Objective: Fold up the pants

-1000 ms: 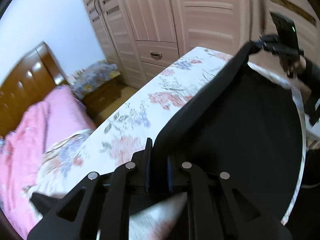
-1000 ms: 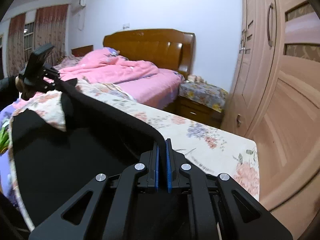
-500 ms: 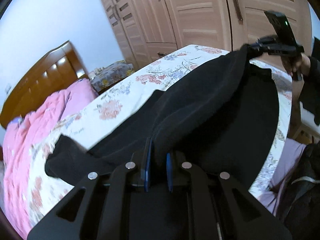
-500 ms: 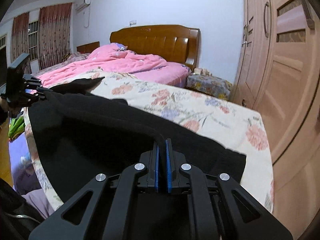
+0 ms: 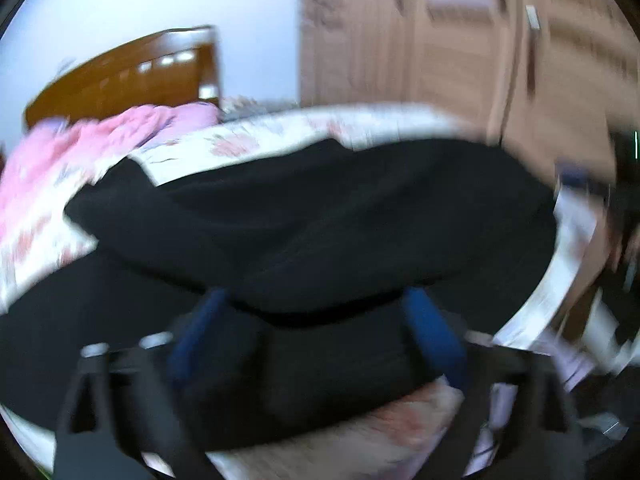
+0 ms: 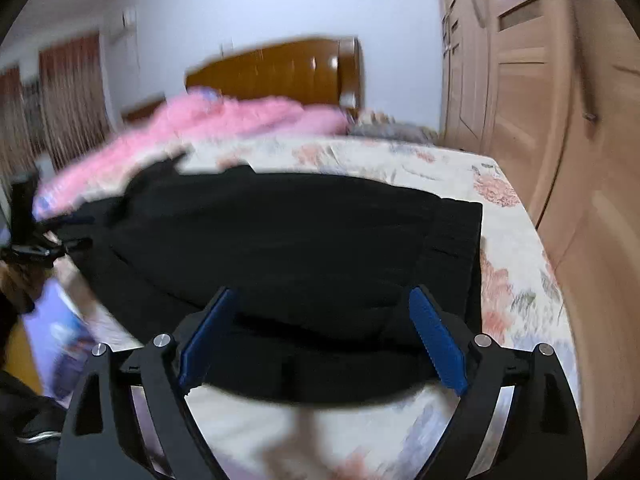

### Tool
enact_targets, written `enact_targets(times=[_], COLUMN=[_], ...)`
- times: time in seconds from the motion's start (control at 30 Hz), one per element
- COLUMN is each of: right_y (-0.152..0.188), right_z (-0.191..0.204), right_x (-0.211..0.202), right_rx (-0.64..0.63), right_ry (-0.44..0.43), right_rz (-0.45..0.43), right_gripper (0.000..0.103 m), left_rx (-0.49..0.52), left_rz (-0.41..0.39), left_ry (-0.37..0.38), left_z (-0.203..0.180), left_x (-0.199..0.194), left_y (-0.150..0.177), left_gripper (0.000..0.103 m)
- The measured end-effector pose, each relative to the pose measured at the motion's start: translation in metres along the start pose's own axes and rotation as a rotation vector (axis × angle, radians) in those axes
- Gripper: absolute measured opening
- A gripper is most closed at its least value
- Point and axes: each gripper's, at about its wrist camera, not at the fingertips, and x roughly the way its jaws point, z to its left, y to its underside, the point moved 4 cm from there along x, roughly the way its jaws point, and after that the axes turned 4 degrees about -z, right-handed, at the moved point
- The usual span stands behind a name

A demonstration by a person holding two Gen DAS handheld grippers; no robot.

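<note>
**Both grippers just let go, pants sitting right under them**

The black pants lie folded over on the floral bed, long axis running left to right across the near edge. The right gripper and left gripper have just been opening; both are spread wide, with cloth between the blue pads but not pinched. The fold's near edge lies directly ahead of each, equally close, so I'd guess either could regrasp.
</note>
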Motion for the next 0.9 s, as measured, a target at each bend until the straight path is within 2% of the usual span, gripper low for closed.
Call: enact_targets(times=[0.07,0.1,0.13,0.2,0.23,0.33,0.47,0.57,0.6,0.63,0.77,0.83,0.9], right_y=[0.007,0.011,0.014,0.018,0.019,0.023,0.022,0.022,0.023,0.023,0.027,0.025,0.023], right_z=[-0.007,-0.013,-0.017,-0.028,-0.029,-0.031,-0.034,-0.033,-0.032,-0.031,-0.031,-0.033,-0.032], right_x=[-0.007,-0.006,-0.002,0.010,0.017,0.038,0.048,0.049,0.049,0.049,0.049,0.048,0.047], right_rx=[0.103,0.182,0.245,0.365,0.395,0.455,0.518,0.544,0.538,0.531,0.550,0.543,0.535], right_ry=[-0.045,-0.079,-0.107,-0.136,-0.132,-0.096,-0.068,-0.034,-0.014,0.000,0.006,0.006,0.004], right_rz=[-0.002,0.001,0.008,0.033,0.048,0.106,0.097,0.069,0.059,0.054,0.033,0.027,0.016], right_gripper=[0.082,0.074,0.065,0.061,0.059,0.055,0.053,0.044,0.034,0.029,0.025,0.023,0.021], left_rx=[-0.155,-0.245,-0.293,-0.424,-0.456,-0.492,-0.486,-0.508,-0.515,-0.518,-0.524,-0.563,-0.615], left_rz=[-0.022,-0.016,-0.012,0.000,0.002,0.012,0.019,0.021,0.029,0.044,0.087,0.104,0.133], left_ry=[0.048,0.047,0.043,0.062,0.070,0.067,0.059,0.068,0.064,0.055,-0.007,-0.042,-0.048], left_z=[0.011,0.019,0.024,0.036,0.039,0.043,0.041,0.039,0.039,0.038,0.041,0.050,0.060], left_x=[-0.012,-0.014,-0.014,-0.012,-0.012,-0.008,-0.003,0.002,0.006,0.012,0.032,0.045,0.059], left_y=[0.005,0.011,0.012,0.019,0.020,0.020,0.014,0.013,0.012,0.011,-0.001,-0.005,-0.004], left_gripper=[0.099,0.099,0.099,0.099,0.099,0.099,0.099,0.099,0.099,0.099,0.098,0.086,0.046])
